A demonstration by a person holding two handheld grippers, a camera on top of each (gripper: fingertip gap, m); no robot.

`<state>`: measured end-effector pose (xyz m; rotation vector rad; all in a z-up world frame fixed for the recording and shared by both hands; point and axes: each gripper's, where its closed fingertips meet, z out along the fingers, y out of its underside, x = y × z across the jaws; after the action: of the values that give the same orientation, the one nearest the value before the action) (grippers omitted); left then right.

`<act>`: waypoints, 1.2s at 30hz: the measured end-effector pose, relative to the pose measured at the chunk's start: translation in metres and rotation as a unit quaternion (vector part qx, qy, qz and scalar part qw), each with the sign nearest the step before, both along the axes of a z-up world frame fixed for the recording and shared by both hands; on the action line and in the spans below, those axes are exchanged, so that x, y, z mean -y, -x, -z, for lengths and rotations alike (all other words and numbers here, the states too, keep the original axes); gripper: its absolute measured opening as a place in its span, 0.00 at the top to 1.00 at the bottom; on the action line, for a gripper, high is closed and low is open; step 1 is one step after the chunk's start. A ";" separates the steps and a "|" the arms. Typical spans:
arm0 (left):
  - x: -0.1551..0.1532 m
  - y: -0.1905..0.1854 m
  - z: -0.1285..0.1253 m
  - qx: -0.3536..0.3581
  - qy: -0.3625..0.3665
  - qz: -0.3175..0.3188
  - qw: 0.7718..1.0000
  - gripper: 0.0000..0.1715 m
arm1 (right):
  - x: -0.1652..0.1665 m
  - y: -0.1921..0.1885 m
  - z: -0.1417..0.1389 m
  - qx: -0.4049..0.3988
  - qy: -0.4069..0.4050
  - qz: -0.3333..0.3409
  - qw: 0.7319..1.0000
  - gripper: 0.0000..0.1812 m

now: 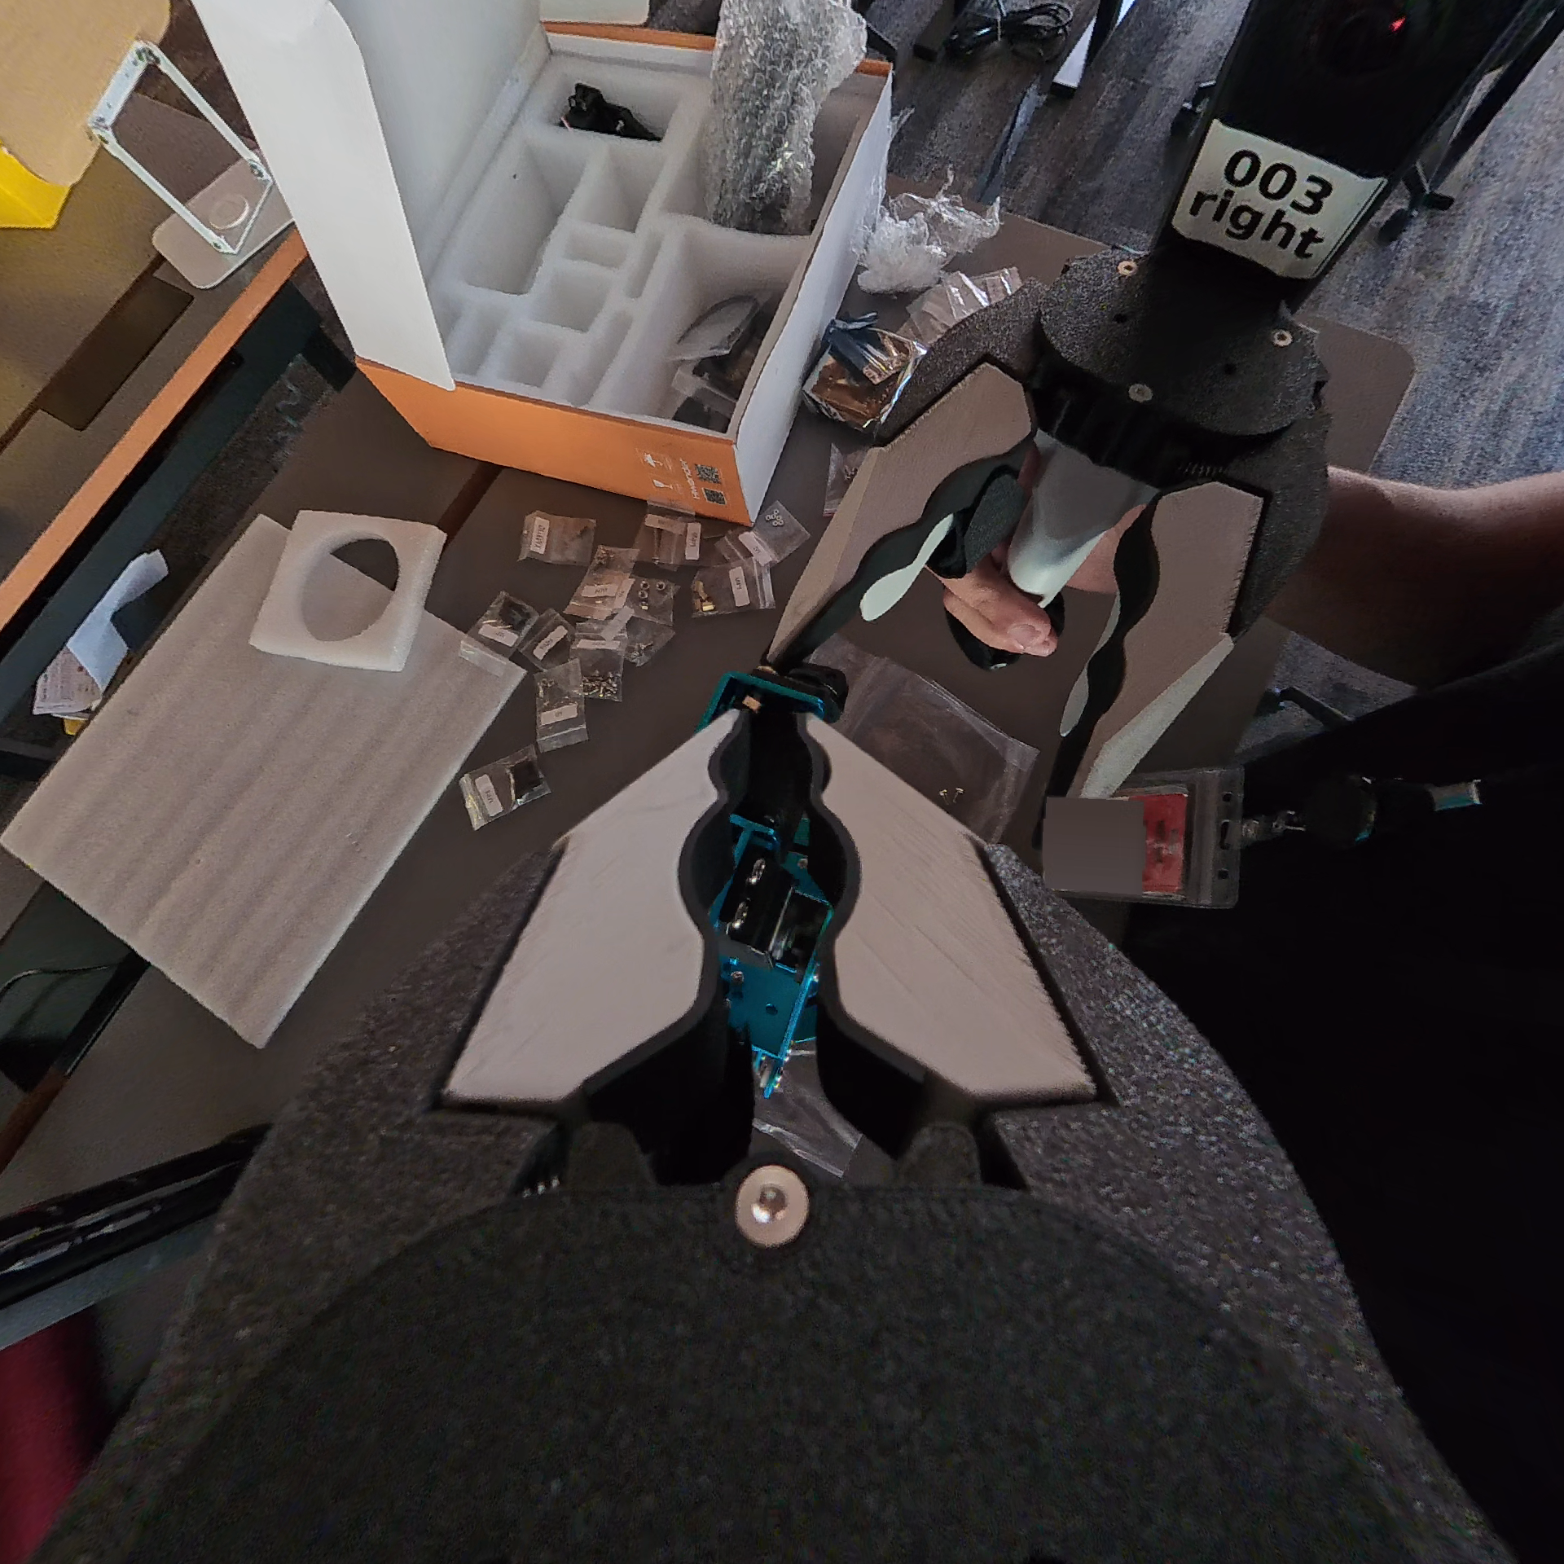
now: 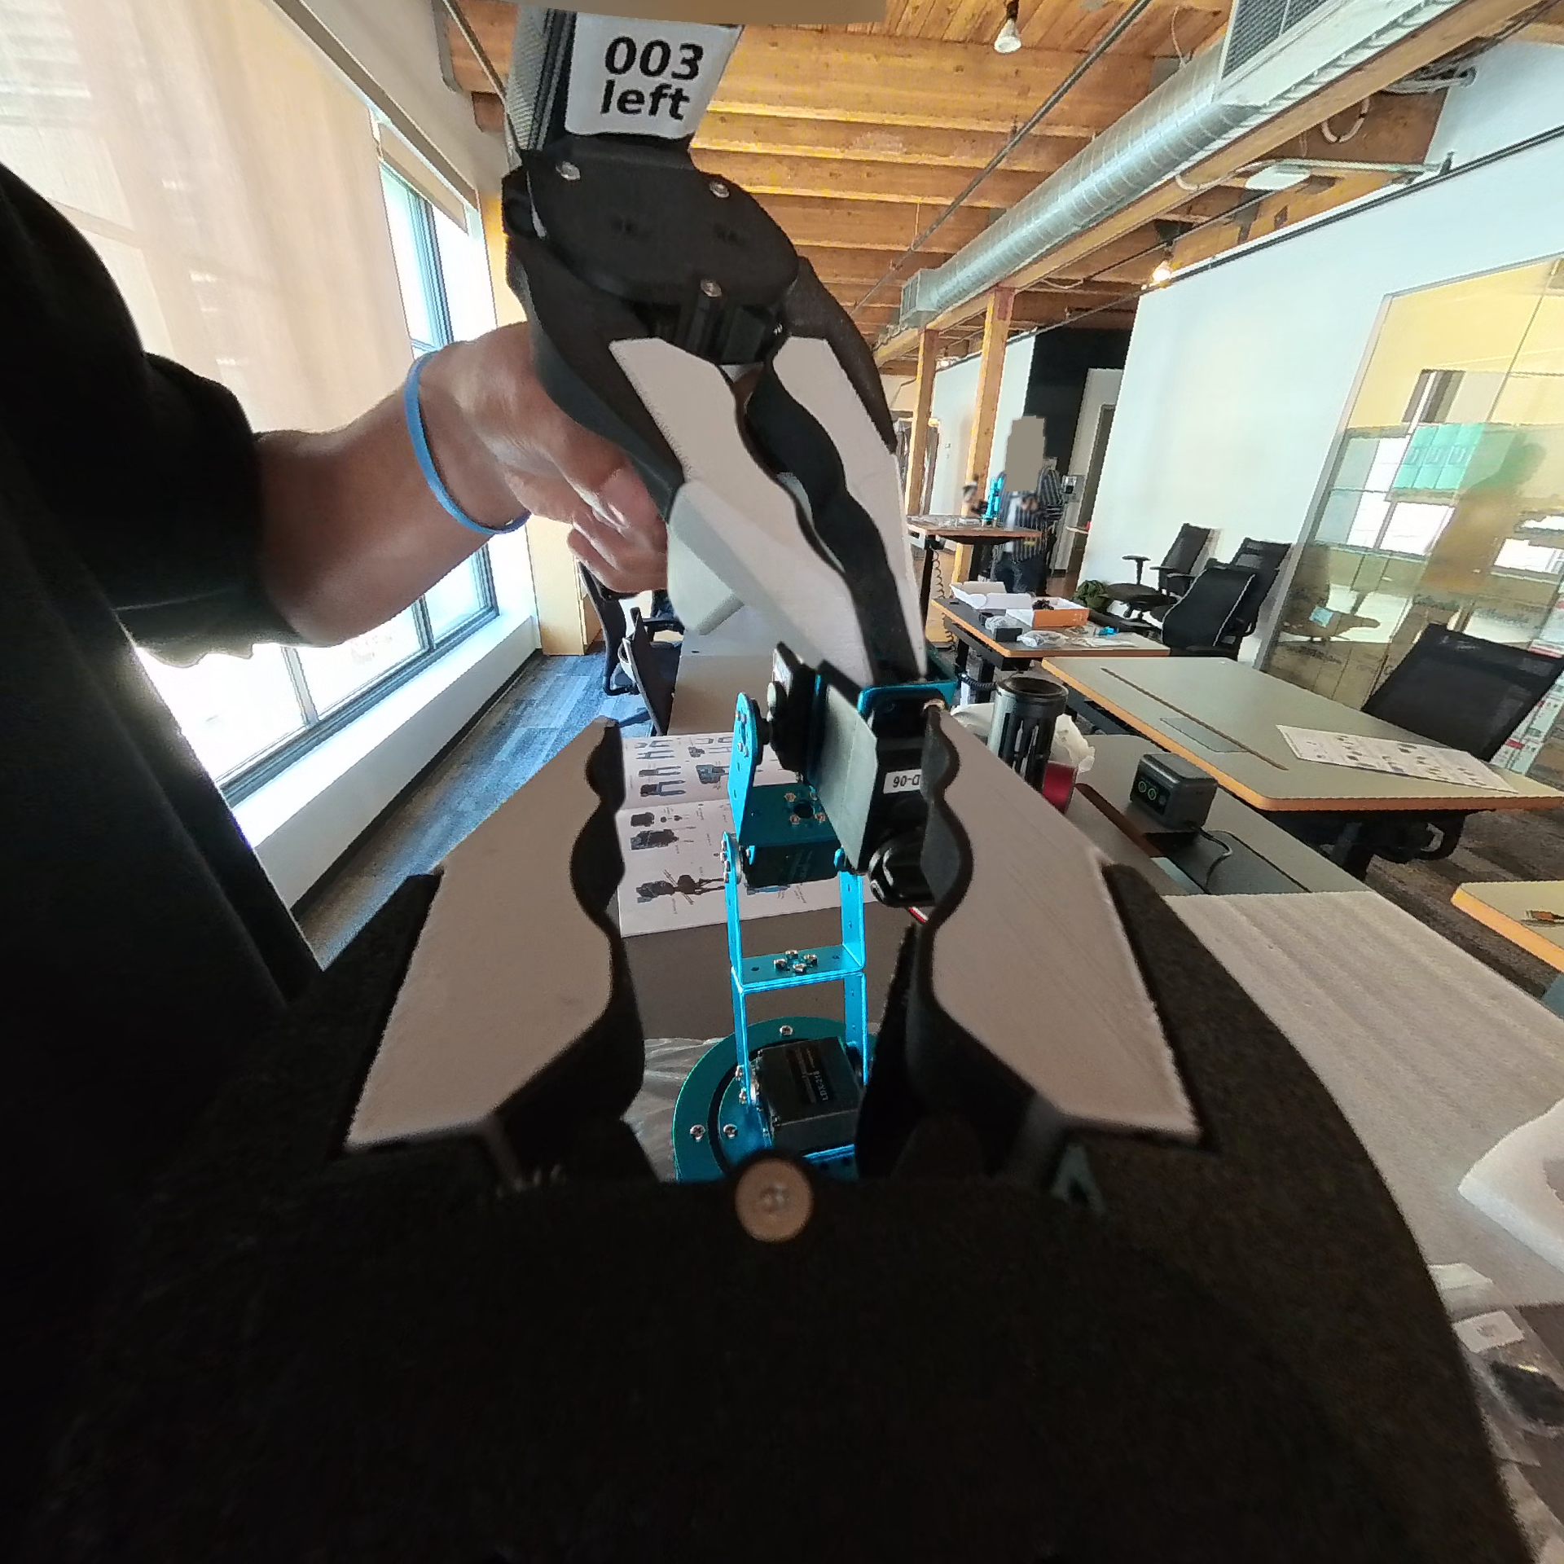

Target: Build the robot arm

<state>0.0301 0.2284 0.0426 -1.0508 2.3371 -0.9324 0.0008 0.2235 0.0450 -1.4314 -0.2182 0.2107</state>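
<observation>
A small blue metal robot arm (image 2: 795, 973) with black servos stands on a round blue base (image 2: 711, 1100) on the dark table. My left gripper (image 1: 774, 719) comes down from above and is shut on the arm's top bracket and black servo; the arm (image 1: 762, 922) shows between its fingers. It also shows in the right wrist view (image 2: 910, 677). My right gripper (image 2: 770, 728) is open around the upper black servo (image 2: 855, 779), its right finger touching the servo. In the left wrist view the right gripper (image 1: 931, 719) stands just beyond the arm.
An open orange-and-white box (image 1: 592, 440) with a foam insert stands at the back. A foam sheet (image 1: 237, 804), a foam square with a hole (image 1: 347, 584) and several small parts bags (image 1: 592, 609) lie left. An instruction sheet (image 2: 677, 829) lies behind the arm.
</observation>
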 end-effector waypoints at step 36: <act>0.012 0.016 -0.003 0.054 0.000 0.095 0.994 0.76 | -0.005 -0.001 0.000 0.005 0.011 0.018 1.000 0.62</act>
<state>0.0144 0.2166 0.0461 -0.7670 2.3767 -1.0324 0.0013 0.2281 0.0449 -1.4571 -0.1980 0.1761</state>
